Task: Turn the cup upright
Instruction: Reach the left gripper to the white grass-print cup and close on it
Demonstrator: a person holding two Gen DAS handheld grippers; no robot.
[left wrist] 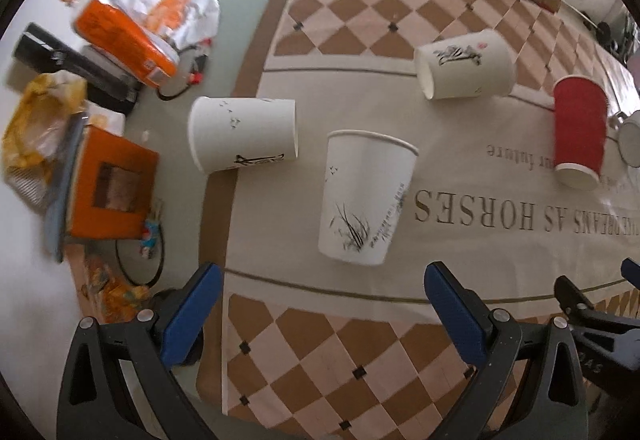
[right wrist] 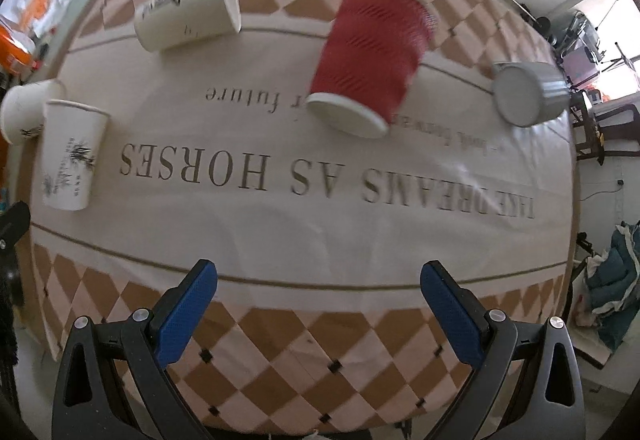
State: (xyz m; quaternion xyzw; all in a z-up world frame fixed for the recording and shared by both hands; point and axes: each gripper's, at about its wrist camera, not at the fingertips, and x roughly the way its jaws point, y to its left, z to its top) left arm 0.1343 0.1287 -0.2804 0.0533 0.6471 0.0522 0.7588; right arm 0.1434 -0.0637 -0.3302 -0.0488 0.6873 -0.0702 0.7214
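Note:
Several cups are on the tablecloth (left wrist: 460, 175). A white paper cup with grass print (left wrist: 362, 195) is straight ahead of my open left gripper (left wrist: 320, 304); it also shows in the right wrist view (right wrist: 70, 153). Two more white cups lie on their sides, one on the left (left wrist: 244, 131) and one farther back (left wrist: 466, 65), the latter also in the right wrist view (right wrist: 188, 13). A red ribbed cup (right wrist: 370, 57) lies on its side ahead of my open, empty right gripper (right wrist: 320, 304); it also shows in the left wrist view (left wrist: 580, 129).
A grey mug (right wrist: 528, 93) lies on its side at the right. An orange bottle (left wrist: 120, 31), orange box (left wrist: 110, 187), black box (left wrist: 72, 63) and snack bags crowd the table's left end. Chairs stand behind the table.

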